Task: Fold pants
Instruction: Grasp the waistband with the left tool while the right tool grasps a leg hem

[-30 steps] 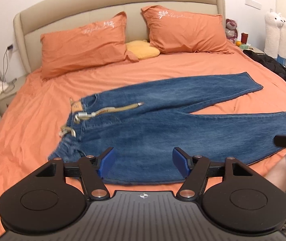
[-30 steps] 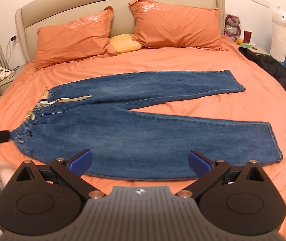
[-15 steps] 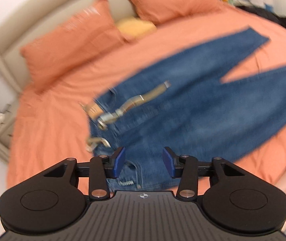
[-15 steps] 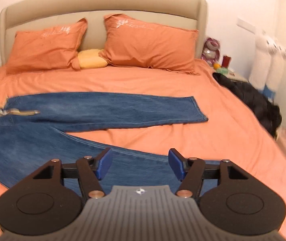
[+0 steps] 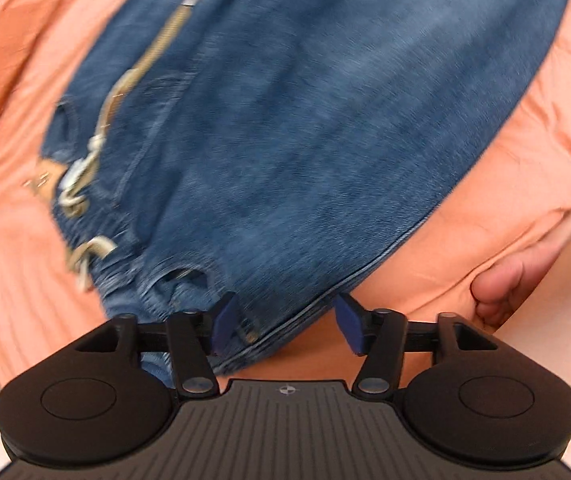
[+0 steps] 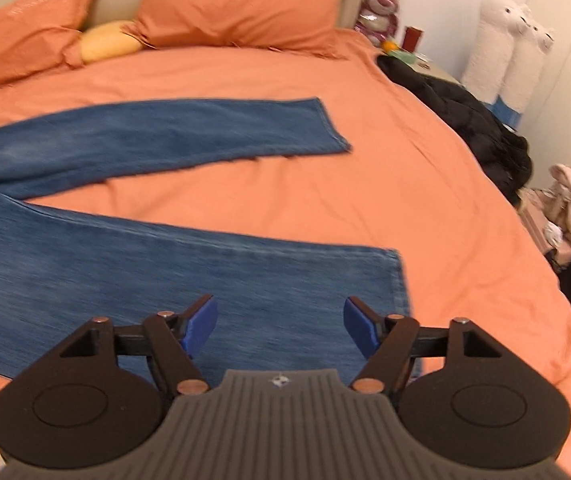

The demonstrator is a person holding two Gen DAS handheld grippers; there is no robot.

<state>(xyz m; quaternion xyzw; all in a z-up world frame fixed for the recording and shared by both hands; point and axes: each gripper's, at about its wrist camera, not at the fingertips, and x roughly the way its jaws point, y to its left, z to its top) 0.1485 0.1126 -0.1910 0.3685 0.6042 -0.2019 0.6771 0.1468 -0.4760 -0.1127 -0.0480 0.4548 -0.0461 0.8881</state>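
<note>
The blue denim pants (image 6: 133, 264) lie flat on the orange-sheeted bed (image 6: 425, 184), their long axis running left to right across it, waistband at the left and the two legs splayed apart toward the right, the far leg ending well short of the orange pillows (image 6: 241, 4). In the left wrist view the waist end (image 5: 189, 280), with its belt loops and pale drawstring (image 5: 85, 184), sits right at the left gripper (image 5: 285, 326): the near side seam crosses the gap between its blue fingers (image 5: 223, 320), which have just been spreading and stand apart, pressing on nothing. The right gripper (image 6: 281, 330) hangs over the near leg just short of its hem (image 6: 399, 280), its blue fingers (image 6: 199, 326) likewise just widened and apart, with denim below them but not clamped. So each hand is the nearer one to its own end of the near edge, left to the waist corner, right to the cuff. The likely next move is a pinch on both ends and a lift of the near leg toward the far one. A bare hand or knuckle (image 5: 501, 280) presses the sheet just right of the left gripper.
</note>
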